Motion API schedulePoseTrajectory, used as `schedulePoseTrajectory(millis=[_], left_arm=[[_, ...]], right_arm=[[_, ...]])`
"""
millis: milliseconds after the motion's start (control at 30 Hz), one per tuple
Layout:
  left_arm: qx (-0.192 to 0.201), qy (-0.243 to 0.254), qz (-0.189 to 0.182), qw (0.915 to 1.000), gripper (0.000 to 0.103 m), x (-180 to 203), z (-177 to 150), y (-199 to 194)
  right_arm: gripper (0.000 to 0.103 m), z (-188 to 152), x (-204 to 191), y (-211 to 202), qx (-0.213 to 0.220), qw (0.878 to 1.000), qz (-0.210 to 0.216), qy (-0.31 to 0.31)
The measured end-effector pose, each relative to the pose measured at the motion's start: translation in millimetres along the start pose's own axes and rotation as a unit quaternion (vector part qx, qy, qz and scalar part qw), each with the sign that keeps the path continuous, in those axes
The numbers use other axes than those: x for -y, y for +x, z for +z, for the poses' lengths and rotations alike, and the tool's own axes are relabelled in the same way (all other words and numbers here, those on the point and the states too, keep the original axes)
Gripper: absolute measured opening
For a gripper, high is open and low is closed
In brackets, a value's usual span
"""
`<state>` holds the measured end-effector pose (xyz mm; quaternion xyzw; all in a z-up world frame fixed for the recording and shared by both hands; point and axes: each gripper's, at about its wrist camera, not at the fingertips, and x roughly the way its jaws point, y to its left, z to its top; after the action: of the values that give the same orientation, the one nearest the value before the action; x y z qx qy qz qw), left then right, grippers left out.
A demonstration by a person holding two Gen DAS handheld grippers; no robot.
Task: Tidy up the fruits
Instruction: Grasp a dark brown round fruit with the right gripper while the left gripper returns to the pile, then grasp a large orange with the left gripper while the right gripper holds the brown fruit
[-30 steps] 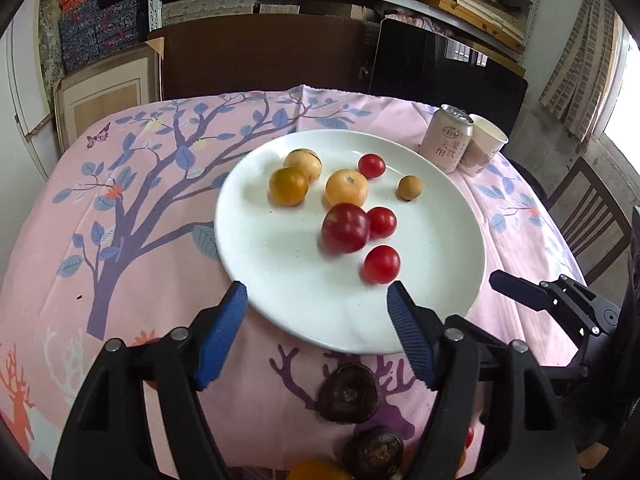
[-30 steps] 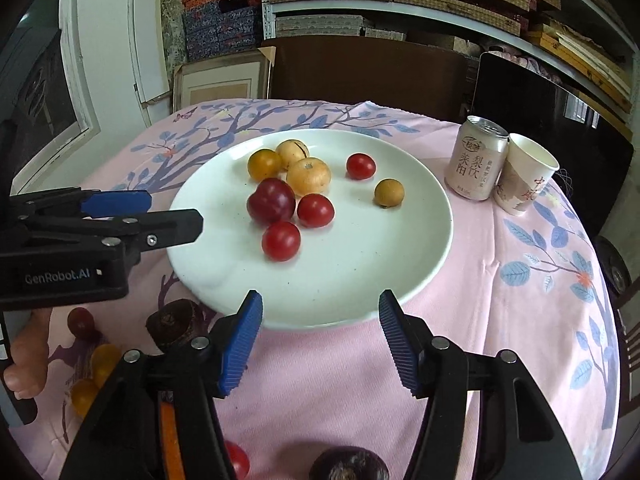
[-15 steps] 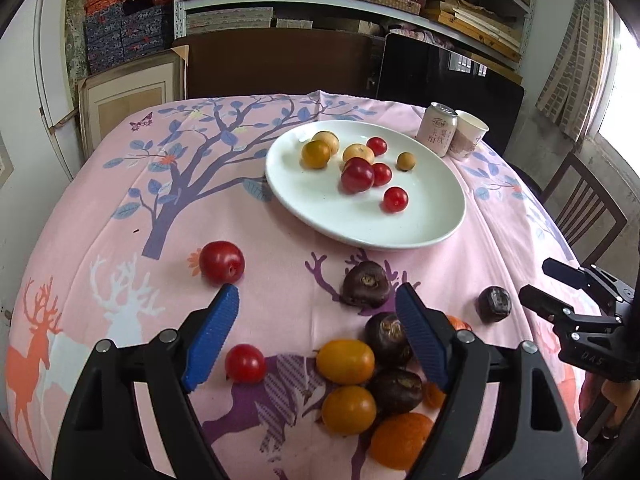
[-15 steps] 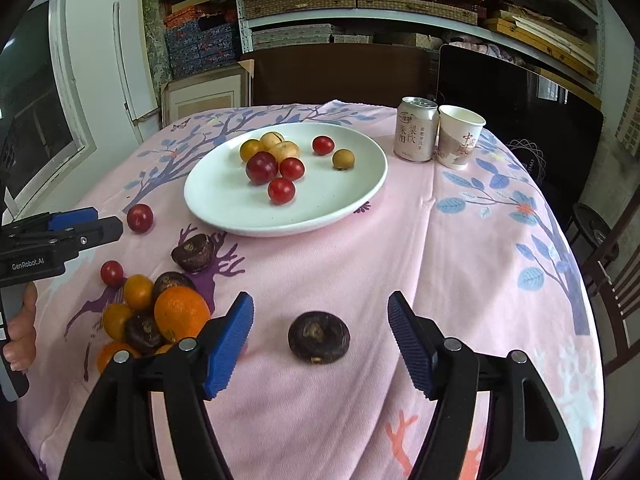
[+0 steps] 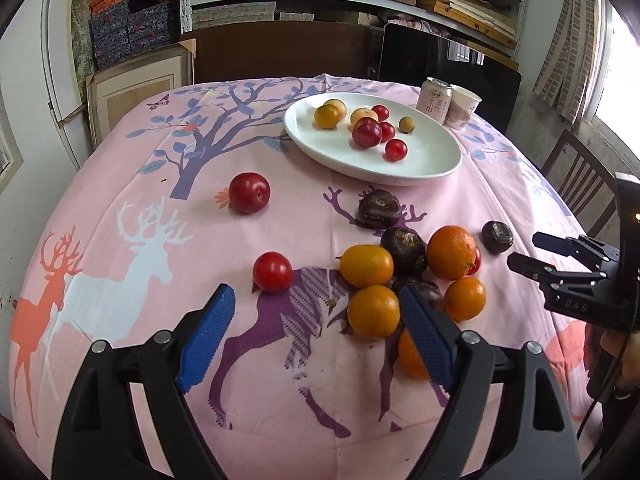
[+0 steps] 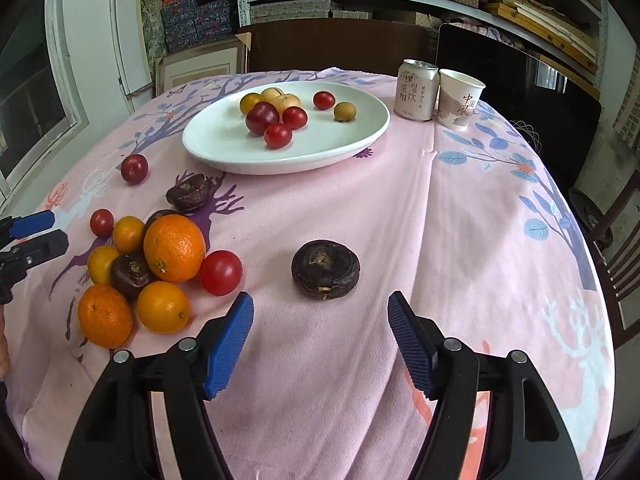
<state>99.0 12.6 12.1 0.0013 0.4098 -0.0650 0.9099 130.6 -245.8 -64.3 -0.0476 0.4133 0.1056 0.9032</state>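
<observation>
My left gripper (image 5: 316, 336) is opening, with nothing between its ridged blue pads. My right gripper (image 6: 320, 340) is spread and empty. A smooth white plate (image 6: 224, 148), upper middle, holds small round fruits (image 6: 276, 114). More fruit (image 6: 160, 264) sits piled at the left on the soft pink cloth (image 6: 400, 220).

Fruit-strewn table (image 6: 460, 208), plate (image 6: 224, 148), can (image 6: 416, 90)

Drink can (image 6: 416, 90) touching paper cup (image 6: 459, 100), pink tablecloth (image 6: 460, 240).

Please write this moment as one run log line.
left gripper: opening, empty | right gripper: open, empty | dark fruit: ahead of it | plate: partly filled
</observation>
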Motion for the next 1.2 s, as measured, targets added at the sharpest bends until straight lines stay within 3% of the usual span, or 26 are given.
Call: schedulePoseTrajectory(millis=[200,233,300,533,700,867,1067,1133,1200], left_arm=[[-0.016,-0.005,0.0,0.9999,0.082,-9,-8,7],[-0.018,-0.004,0.0,0.9998,0.082,-10,-8,9],[-0.021,0.0,0.001,0.9998,0.082,-9,-8,13],[-0.038,0.006,-0.011,0.9992,0.082,-2,-11,20],[-0.031,-0.01,-0.03,0.999,0.082,3,-16,4],[-0.036,0.002,-0.052,0.998,0.082,29,-23,-6],[-0.06,0.018,-0.06,0.9962,0.082,62,-30,9],[-0.067,0.017,-0.055,0.9961,0.077,68,-30,19],[-0.083,0.015,-0.058,0.9948,0.055,71,-29,31]], right_arm=[[0.069,13,-2,33,-0.022,1.0,-0.008,0.003],[0.064,14,-3,36,-0.025,1.0,-0.008,0.002],[0.042,14,-5,38,-0.019,1.0,-0.011,-0.006],[0.042,9,-2,16,0.004,1.0,0.023,0.007],[0.042,-3,-1,-7,0.021,0.999,0.043,0.009],[0.042,-17,-6,-23,0.026,0.998,0.06,0.004],[0.042,-28,-4,-33,0.031,0.997,0.071,0.012],[0.042,-30,-2,-36,0.033,0.997,0.072,0.014],[0.042,-33,0,-39,0.034,0.997,0.073,0.016]])
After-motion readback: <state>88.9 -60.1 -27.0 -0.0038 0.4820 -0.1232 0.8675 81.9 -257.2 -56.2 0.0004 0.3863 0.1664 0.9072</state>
